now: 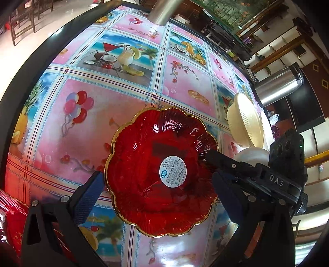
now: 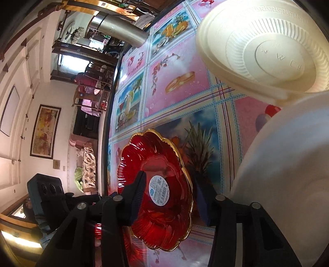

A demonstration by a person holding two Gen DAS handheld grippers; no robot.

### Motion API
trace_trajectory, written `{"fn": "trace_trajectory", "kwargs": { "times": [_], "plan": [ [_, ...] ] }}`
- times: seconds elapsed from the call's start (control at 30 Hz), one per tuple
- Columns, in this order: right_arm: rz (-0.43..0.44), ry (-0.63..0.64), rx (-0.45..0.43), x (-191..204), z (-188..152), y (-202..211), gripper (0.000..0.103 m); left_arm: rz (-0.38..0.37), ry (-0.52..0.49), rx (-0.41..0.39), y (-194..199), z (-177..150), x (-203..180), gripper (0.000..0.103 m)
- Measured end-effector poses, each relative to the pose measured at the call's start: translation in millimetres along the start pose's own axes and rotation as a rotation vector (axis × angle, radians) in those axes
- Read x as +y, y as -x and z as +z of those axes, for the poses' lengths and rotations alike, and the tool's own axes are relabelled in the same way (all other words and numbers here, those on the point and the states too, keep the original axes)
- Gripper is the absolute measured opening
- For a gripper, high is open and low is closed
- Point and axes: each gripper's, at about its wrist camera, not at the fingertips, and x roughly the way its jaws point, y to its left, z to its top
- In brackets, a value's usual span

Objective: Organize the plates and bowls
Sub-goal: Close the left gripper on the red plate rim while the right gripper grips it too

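Note:
A red scalloped plate (image 1: 160,170) with a gold rim and a round white label lies on the patterned table; it also shows in the right wrist view (image 2: 158,191). My left gripper (image 1: 156,189) is open, its fingers on either side of the plate. My right gripper (image 2: 168,197) is open around the plate's rim; it shows from the right in the left wrist view (image 1: 213,164). A cream ribbed bowl (image 1: 244,121) lies upturned beyond it, also seen in the right wrist view (image 2: 265,45). A plain white bowl (image 2: 287,164) sits close to the right gripper.
A second red dish (image 1: 10,217) sits at the lower left. A steel flask (image 1: 279,86) stands at the table's right edge and a metal cylinder (image 1: 164,10) at the far side. The table's dark edge (image 1: 24,71) curves along the left.

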Motion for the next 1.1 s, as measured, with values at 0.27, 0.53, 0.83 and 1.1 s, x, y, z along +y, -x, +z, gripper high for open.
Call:
{"fn": "trace_trajectory", "kwargs": {
  "times": [0.27, 0.53, 0.83, 1.1],
  "plan": [
    [-0.058, -0.006, -0.031, -8, 1, 5, 0.013, 0.059, 0.004, -0.041, 3, 3, 6, 0.065],
    [-0.087, 0.013, -0.054, -7, 0, 9, 0.009, 0.15, -0.006, -0.069, 3, 5, 9, 0.034],
    [-0.071, 0.004, -0.038, -9, 3, 3, 0.007, 0.162, 0.042, -0.018, -12, 5, 16, 0.03],
    [-0.073, -0.003, -0.051, -11, 3, 5, 0.007, 0.18, 0.036, -0.071, -1, 2, 17, 0.009]
  ]
}}
